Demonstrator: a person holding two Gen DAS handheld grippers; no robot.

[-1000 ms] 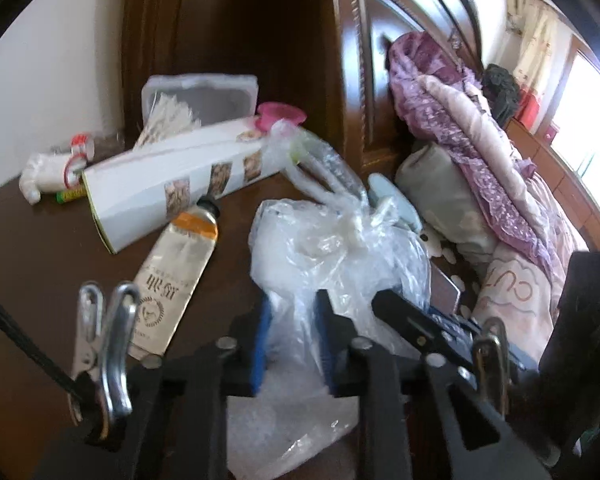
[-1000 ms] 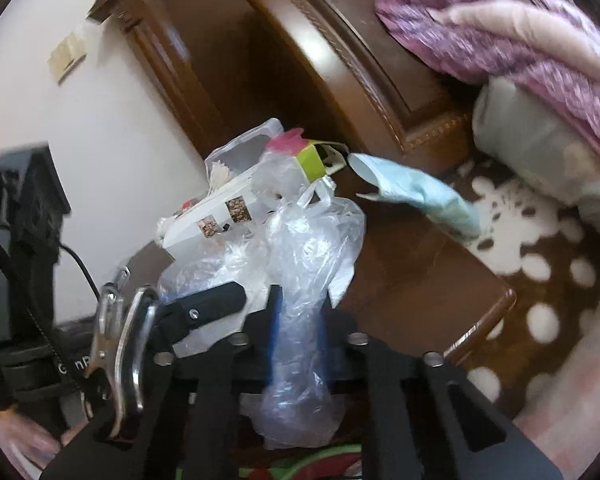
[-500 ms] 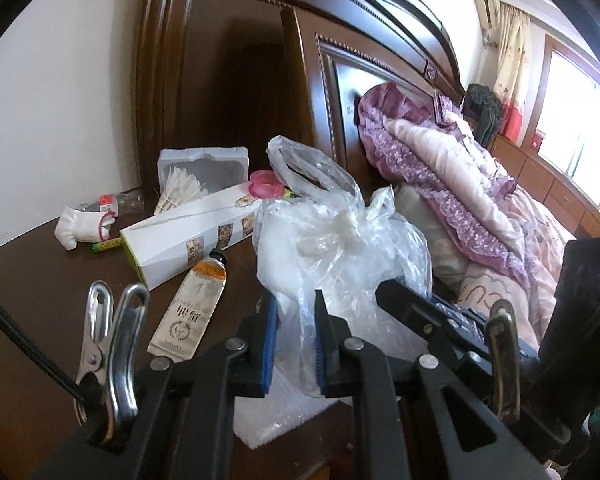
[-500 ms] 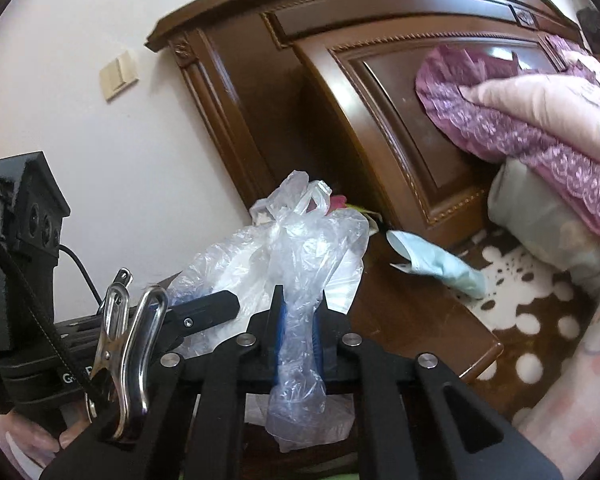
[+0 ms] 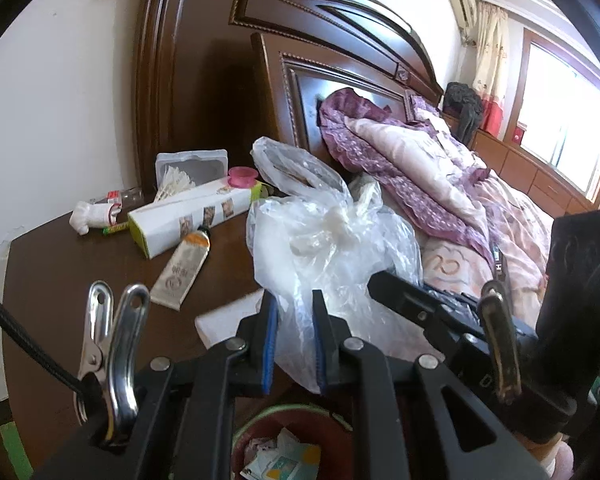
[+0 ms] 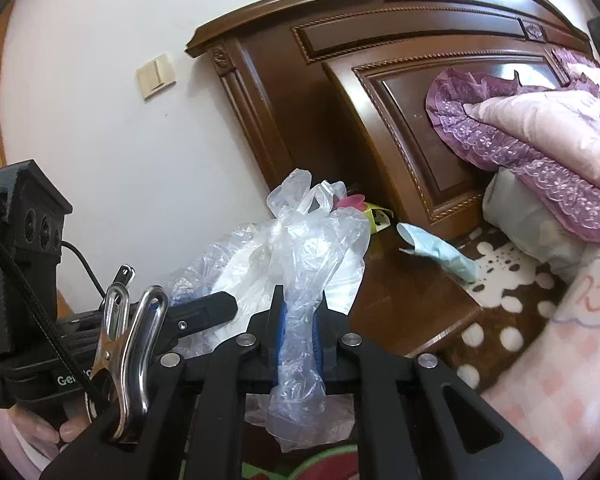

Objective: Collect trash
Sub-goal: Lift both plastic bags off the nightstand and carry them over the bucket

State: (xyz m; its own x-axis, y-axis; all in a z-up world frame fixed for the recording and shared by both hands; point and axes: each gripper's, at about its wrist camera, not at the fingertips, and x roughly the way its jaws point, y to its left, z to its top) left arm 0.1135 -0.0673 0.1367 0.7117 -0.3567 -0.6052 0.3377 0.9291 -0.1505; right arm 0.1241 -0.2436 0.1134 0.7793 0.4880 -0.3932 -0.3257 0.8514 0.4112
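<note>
While a bin (image 5: 284,448) with scraps of paper in it sits at the bottom of the left wrist view, the left hand-held gripper (image 5: 294,344) is clamped nearly closed on the lower fold of a clear plastic bag (image 5: 332,236), which hangs in the air above the near edge of the worktop (image 5: 60,280). The right hand-held gripper (image 6: 300,336) is pinched just as tightly on another bunched part of the same bag (image 6: 312,248), the film trailing below its blue pads. A sheet of white paper (image 5: 228,318) lies flat at the worktop's near edge, just beside the bag. Farther in, toward the middle, a squeezed tube (image 5: 182,270) rests with its cap touching a long white carton (image 5: 188,218) that lies on its side. At the back edge are a small white bottle (image 5: 94,216) lying down, a white tub (image 5: 190,170) of cotton swabs and a pink lid (image 5: 242,176). A pale blue face mask (image 6: 436,250) hangs over the worktop's edge next to the bed. Beyond stand the dark wooden headboard (image 5: 340,40) and a purple-trimmed quilt (image 5: 412,164) heaped on the bed.
</note>
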